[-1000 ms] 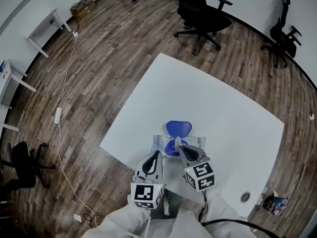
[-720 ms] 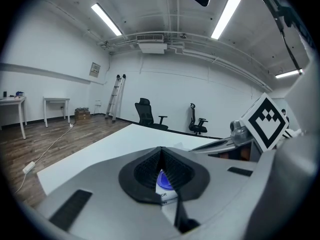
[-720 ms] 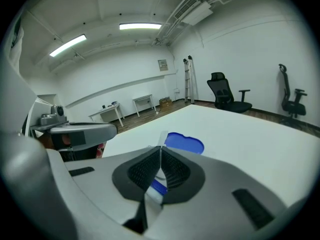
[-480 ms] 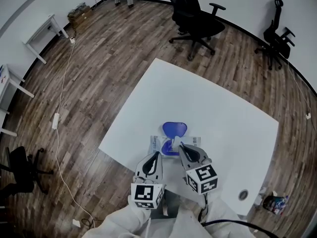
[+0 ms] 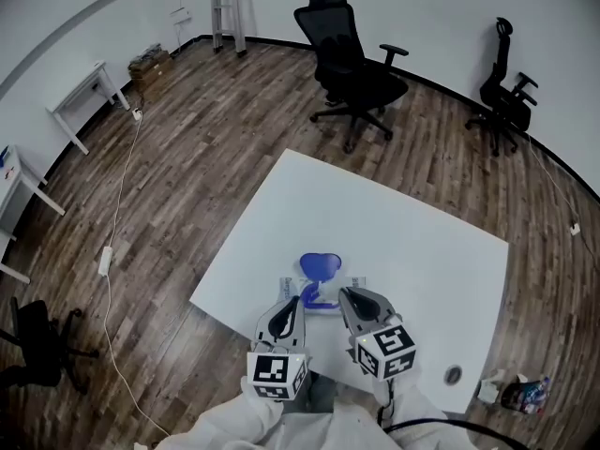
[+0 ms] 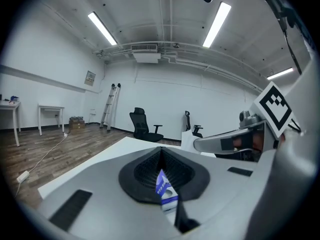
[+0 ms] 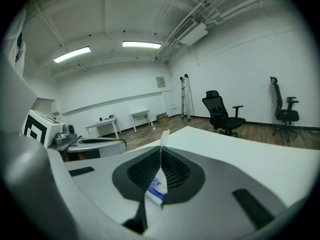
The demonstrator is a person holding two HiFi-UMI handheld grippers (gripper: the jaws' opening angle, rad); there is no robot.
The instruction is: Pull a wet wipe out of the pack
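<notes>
- Step in hand: the draw itself. The right gripper (image 7: 160, 153) has its jaws pressed together on a white wipe (image 7: 163, 136), whose tip pokes out past them.
- The left gripper (image 6: 160, 154) is pinched on the edge of the pack (image 6: 164, 189), which lies just ahead of and below both grippers with its blue lid (image 5: 320, 266) flipped open.
- Next, probably: raise the right gripper up and away while the left gripper steadies the pack.
- Room: bare table (image 5: 403, 223) ahead and to the right. Its near edge runs beneath the gripper bodies.

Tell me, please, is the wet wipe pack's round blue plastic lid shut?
No, the round blue plastic lid stands flipped wide open in the head view.
</notes>
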